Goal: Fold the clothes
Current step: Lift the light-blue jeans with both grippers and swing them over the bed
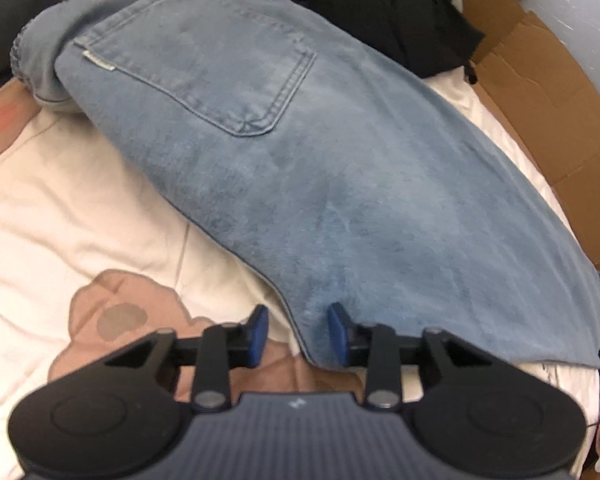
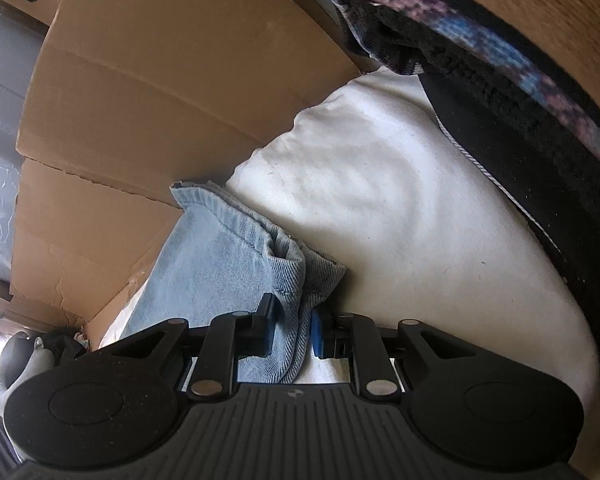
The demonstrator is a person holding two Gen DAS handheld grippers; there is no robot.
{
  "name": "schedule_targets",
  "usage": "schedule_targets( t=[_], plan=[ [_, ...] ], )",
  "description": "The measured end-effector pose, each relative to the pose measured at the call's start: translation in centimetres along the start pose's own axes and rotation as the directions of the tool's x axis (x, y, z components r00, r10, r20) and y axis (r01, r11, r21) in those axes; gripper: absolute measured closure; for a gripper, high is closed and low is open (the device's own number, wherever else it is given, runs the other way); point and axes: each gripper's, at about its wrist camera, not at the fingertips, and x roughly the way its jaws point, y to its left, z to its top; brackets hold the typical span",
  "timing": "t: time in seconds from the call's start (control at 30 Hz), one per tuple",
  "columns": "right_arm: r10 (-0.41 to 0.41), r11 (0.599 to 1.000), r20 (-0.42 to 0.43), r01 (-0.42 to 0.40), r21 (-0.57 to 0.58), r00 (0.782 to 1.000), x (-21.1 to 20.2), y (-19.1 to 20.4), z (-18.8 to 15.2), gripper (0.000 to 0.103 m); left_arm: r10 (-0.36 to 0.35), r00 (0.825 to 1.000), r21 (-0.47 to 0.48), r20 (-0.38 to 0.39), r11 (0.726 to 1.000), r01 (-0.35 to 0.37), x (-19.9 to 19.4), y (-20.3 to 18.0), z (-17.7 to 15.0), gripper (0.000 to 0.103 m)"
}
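Light blue jeans (image 1: 300, 148) lie flat on the cream bed cover, back pocket up and elastic waistband at the far left. My left gripper (image 1: 299, 331) hangs over their near edge. Its blue pads stand apart: the right pad rests over the denim, the left pad (image 1: 259, 330) over the bare cover, and nothing is pinched. In the right wrist view, a bunched hem of the jeans (image 2: 236, 256) runs between the pads of my right gripper (image 2: 293, 334), which is shut on that fold.
A heap of black clothing (image 1: 380, 12) sits beyond the jeans. Flattened cardboard (image 1: 540, 92) lines the bed's right side and rises beside the hem (image 2: 160, 80). A dark patterned garment (image 2: 500, 92) lies on the white cover (image 2: 400, 200). The cover has a brown bear print (image 1: 120, 312).
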Motion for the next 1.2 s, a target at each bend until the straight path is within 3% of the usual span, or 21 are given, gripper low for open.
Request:
schedule_targets(
  t=[0.13,0.33,0.53,0.73,0.9,1.03,1.13,1.2],
  plan=[
    [0.001,1.0,-0.002,-0.001,-0.007,1.0,0.0,0.0,0.1,0.08,-0.026,1.0,-0.035,-0.007,0.999,0.026,0.3,0.3,0.7,0.075],
    [-0.002,1.0,-0.003,0.002,-0.02,1.0,0.1,0.0,0.2,0.08,-0.095,0.995,-0.103,0.007,0.99,0.096,0.1,0.6,1.6,0.073],
    [-0.003,1.0,-0.004,0.003,-0.03,1.0,0.2,0.0,0.3,0.08,-0.149,0.988,-0.234,0.037,0.96,0.153,1.2,2.2,1.8,0.069],
    [-0.004,0.999,-0.007,0.004,-0.038,1.0,-0.2,-0.2,0.3,0.08,-0.214,0.976,-0.357,0.047,0.909,0.216,3.1,3.9,1.7,0.059],
    [-0.005,0.999,-0.006,0.005,-0.043,1.0,-0.6,0.6,0.2,0.08,-0.327,0.945,-0.336,0.012,0.889,0.312,3.2,2.5,1.1,0.052],
    [-0.007,0.999,-0.004,0.007,-0.044,1.0,-0.7,0.8,0.2,0.08,-0.359,0.933,-0.356,0.011,0.871,0.339,3.2,2.5,0.5,0.052],
    [-0.004,0.999,-0.006,0.003,-0.037,1.0,-0.7,0.8,0.3,0.08,-0.382,0.924,-0.411,0.02,0.839,0.356,3.3,3.3,0.1,0.054],
    [0.002,1.0,-0.005,-0.002,-0.022,1.0,-0.8,0.6,0.3,0.08,-0.403,0.914,-0.48,0.041,0.795,0.372,3.3,4.5,-0.7,0.055]
  ],
)
